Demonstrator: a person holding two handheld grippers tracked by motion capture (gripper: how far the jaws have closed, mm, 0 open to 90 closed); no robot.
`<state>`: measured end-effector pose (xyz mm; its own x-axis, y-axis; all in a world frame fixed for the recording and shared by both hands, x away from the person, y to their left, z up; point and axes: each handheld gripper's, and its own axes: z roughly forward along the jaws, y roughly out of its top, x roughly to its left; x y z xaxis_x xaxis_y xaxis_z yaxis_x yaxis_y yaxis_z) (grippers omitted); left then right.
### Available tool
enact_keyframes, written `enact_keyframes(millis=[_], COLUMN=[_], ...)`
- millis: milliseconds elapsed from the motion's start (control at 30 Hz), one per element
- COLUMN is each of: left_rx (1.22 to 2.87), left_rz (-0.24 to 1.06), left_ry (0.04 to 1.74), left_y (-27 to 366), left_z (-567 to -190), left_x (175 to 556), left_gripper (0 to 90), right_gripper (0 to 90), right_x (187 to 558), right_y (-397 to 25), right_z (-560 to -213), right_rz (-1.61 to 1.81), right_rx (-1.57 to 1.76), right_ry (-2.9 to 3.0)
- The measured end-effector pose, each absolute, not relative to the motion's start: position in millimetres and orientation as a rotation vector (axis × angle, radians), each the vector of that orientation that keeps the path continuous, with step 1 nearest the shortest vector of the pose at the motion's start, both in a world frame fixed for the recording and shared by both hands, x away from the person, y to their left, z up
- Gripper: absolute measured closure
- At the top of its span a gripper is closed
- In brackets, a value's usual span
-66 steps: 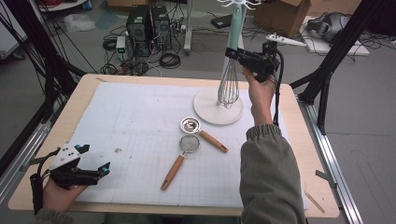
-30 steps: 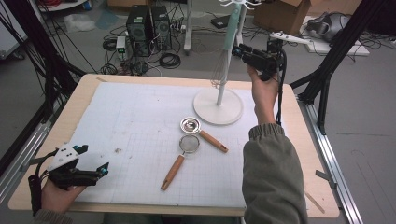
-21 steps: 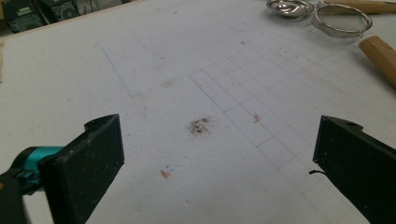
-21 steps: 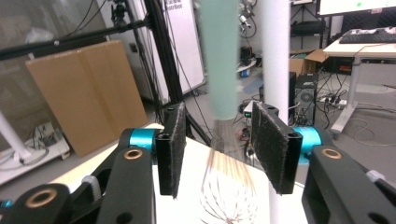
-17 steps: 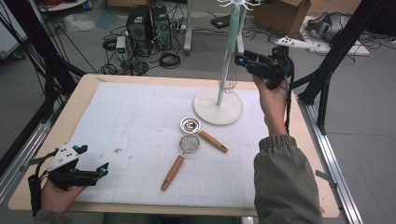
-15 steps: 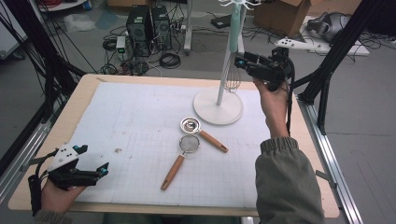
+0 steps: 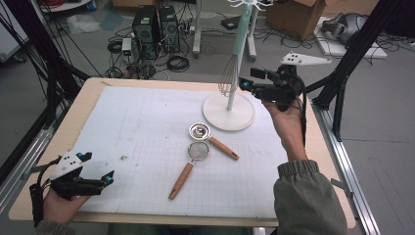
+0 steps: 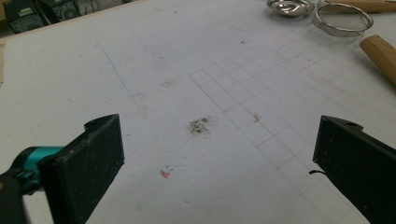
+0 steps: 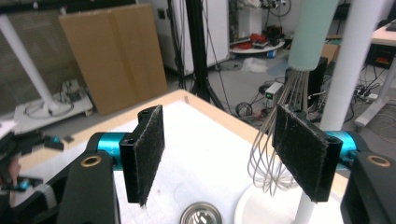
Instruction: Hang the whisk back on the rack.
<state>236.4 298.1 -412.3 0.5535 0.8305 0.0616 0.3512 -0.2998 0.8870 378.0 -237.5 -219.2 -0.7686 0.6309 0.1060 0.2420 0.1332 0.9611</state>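
Right claw [image 7: 246, 84]: raised beside the stand's pole, jaws spread wide with nothing between them; seen along its own jaws [image 9: 224, 154], the pads stand well apart.
Whisk [image 7: 228, 78]: hangs by its mint handle from a hook of the rack, wire balloon down, just beside the pole and above the round base; close up, the wires [image 9: 275, 154] pass behind the far pad, and I can't tell whether they touch it.
Rack stand [image 7: 229, 111]: white disc base on the counter [image 7: 93, 93], far right of the mat.
Step in hand: I'd judge it as letting go of the hung whisk and backing off.
How to do it well: draw the claw straight back toward the person's side, jaws held wide, so no pad catches the wires and swings the whisk off its hook; keep clear of the pole so the light stand doesn't rock.
Left claw [image 7: 100, 182]: rests low at the near left corner of the mat, jaws parted and empty [image 8: 215, 168].
Next candidates: small steel ladle [image 7: 199, 130] and mesh strainer [image 7: 197, 151], both wooden-handled, lying touching mid-mat, well apart from either claw.
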Motion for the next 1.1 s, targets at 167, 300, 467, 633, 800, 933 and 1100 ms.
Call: enact_keyframes(millis=[167, 300, 467, 633, 800, 933, 1100], left_rx=[1.883, 1.885, 1.886, 1.887, 1.886, 1.893, 1.895], left_rz=[0.666, 0.667, 0.669, 0.670, 0.670, 0.668, 0.669], left_ry=[0.963, 0.962, 0.961, 0.957, 0.959, 0.954, 0.951], left_y=[298.1, 298.1, 298.1, 298.3, 297.7, 297.5, 296.3], left_z=[-412.3, -412.3, -412.1, -411.9, -412.0, -412.0, -412.0], left_x=[236.3, 236.2, 236.0, 235.8, 235.6, 235.4, 234.9], left_gripper=[2.3, 2.3, 2.3, 2.3, 2.3, 2.3, 2.3], right_gripper=[30.1, 28.6, 27.3, 27.0, 26.6, 26.6, 26.6], right_x=[369.5, 362.4, 355.0, 346.4, 337.9, 332.5, 325.2], right_y=[-233.9, -233.8, -232.9, -230.7, -228.0, -227.3, -225.5], right_z=[-227.2, -233.4, -238.9, -245.7, -253.8, -260.6, -271.0], right_rz=[1.648, 1.656, 1.654, 1.660, 1.654, 1.650, 1.649], right_rx=[0.835, 0.813, 0.808, 0.791, 0.779, 0.776, 0.774], right_ry=[2.128, 2.138, 2.159, 2.173, 2.199, 2.205, 2.229])
